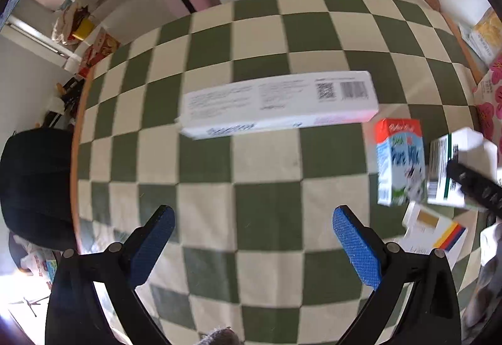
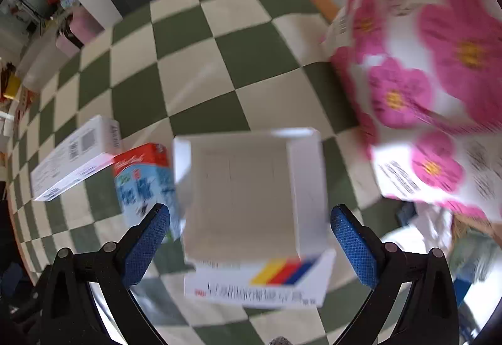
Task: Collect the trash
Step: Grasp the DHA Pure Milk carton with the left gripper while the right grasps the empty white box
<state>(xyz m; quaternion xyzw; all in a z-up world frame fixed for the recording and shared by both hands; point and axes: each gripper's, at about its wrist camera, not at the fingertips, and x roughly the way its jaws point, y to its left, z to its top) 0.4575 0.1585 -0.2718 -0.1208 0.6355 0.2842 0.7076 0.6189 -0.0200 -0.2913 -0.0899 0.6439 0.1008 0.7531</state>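
The left gripper (image 1: pixel 252 246) hovers over a table (image 1: pixel 266 213) covered in a green-and-cream checked cloth, its blue-padded jaws spread wide with nothing between them; ahead of it a long white carton (image 1: pixel 279 105) printed with a barcode and a QR code lies flat on the cloth, well apart from the jaws; to the right of that carton a blue and white milk carton (image 1: pixel 400 161) with a red top stands upright, just beside a white box (image 1: pixel 451 169) with green stripes and a barcode; the black finger of the right gripper (image 1: pixel 475 186) crosses in front of that white box; nearer the camera a flat box (image 1: pixel 436 233) with yellow, red and blue stripes lies on the cloth.

In the right wrist view the right gripper (image 2: pixel 251 246) also has its jaws wide, and the white box (image 2: pixel 254 191) sits between them, blurred, with gaps showing on both sides so neither pad touches it; the striped flat box (image 2: pixel 257 285) lies just beneath and in front of it; the milk carton (image 2: pixel 146 181) stands to the left, next to the long white carton (image 2: pixel 75 156); on the right a white bag with pink flowers (image 2: pixel 439 68) looms large and blurred, close to the white box.
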